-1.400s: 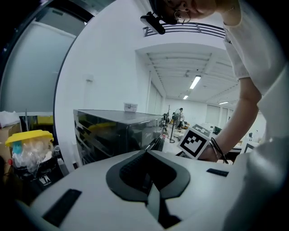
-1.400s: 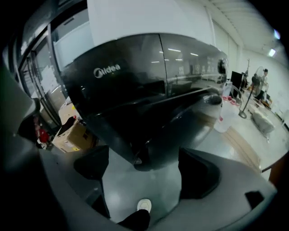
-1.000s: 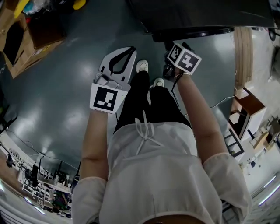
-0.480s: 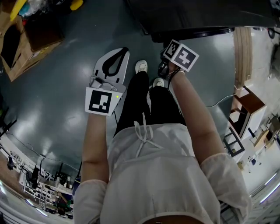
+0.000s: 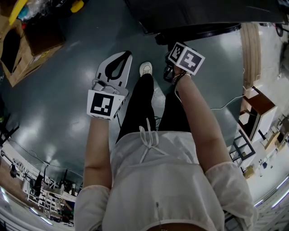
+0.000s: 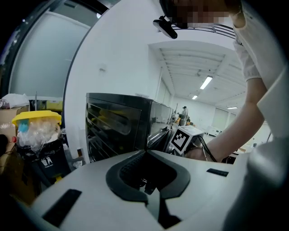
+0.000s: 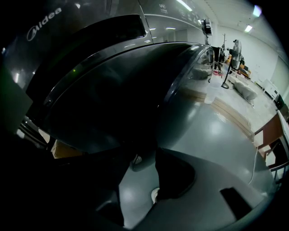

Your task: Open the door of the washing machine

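Note:
The dark washing machine (image 5: pixel 203 11) fills the top of the head view, with its round door (image 5: pixel 198 30) jutting toward me. Seen from the right gripper view, the door (image 7: pixel 113 103) is a dark glass dome, and its lower edge runs down between the jaws. My right gripper (image 7: pixel 146 153) is shut on that edge; in the head view it (image 5: pixel 170 70) hangs under its marker cube just below the door. My left gripper (image 5: pixel 128 54) hovers over the floor to the left, shut and empty, its white jaws (image 6: pixel 146 152) meeting at the tips.
Cardboard boxes (image 5: pixel 27 40) sit on the grey floor at far left. A wooden cabinet (image 5: pixel 257 108) and a cable (image 5: pixel 226 106) lie to the right. A bin with a yellow lid (image 6: pixel 36 131) stands left of the machine. The person's shoe (image 5: pixel 146 68) is below the door.
Both grippers stay nearly where they were. One of the person's two shoes has gone out of sight under the leg.

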`<state>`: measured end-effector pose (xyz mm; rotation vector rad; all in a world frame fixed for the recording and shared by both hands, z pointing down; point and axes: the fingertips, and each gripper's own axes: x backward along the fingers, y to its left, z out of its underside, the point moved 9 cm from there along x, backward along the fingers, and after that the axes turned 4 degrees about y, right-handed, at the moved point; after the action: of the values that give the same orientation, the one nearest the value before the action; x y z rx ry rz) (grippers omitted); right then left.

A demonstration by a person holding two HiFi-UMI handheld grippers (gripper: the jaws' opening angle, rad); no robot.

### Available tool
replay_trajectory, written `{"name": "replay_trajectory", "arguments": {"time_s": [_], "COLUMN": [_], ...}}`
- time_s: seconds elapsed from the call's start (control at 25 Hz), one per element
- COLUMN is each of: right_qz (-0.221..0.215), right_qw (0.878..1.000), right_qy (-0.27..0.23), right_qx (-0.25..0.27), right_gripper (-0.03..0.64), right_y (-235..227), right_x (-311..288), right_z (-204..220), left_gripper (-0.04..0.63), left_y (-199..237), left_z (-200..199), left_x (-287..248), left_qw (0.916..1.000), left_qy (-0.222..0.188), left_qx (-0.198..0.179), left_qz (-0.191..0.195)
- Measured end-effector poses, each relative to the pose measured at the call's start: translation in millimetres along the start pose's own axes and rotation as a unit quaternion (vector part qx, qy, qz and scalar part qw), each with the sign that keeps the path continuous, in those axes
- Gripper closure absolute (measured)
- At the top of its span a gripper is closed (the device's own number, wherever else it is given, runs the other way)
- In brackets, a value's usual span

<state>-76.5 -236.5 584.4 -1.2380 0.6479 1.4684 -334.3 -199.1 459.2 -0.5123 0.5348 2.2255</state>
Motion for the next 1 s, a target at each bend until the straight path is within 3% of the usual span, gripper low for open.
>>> {"name": "replay_trajectory", "arguments": {"time_s": [0.2, 0.32, 0.48, 0.68, 1.0], "right_qz": [0.002, -0.017, -0.035, -0.055, -0.082], "right_qw": [1.000, 1.000, 0.998, 0.995, 0.985], "right_qy": [0.013, 0.015, 0.025, 0.034, 0.053], "right_qx": [0.000, 0.019, 0.043, 0.076, 0.140], "right_gripper": [0.448, 0.443, 0.439, 0.440, 0.437], "right_y": [-18, -38, -59, -91, -145], "right_x": [9, 17, 24, 35, 52], "right_z": [17, 26, 39, 50, 67], "left_gripper": [0.574, 0.574, 0.574, 0.574, 0.574], "left_y": [-16, -30, -51, -90, -160], "left_z": [1, -1, -2, -1, 11], "left_x": [-9, -12, -19, -30, -33], "left_qw": [0.9999, 0.9999, 0.9995, 0.9995, 0.9995], "left_qy": [0.006, 0.006, -0.027, -0.021, -0.027], "left_qx": [-0.005, -0.006, -0.002, -0.015, -0.002], "left_qz": [0.012, 0.015, 0.014, 0.018, -0.013]}}
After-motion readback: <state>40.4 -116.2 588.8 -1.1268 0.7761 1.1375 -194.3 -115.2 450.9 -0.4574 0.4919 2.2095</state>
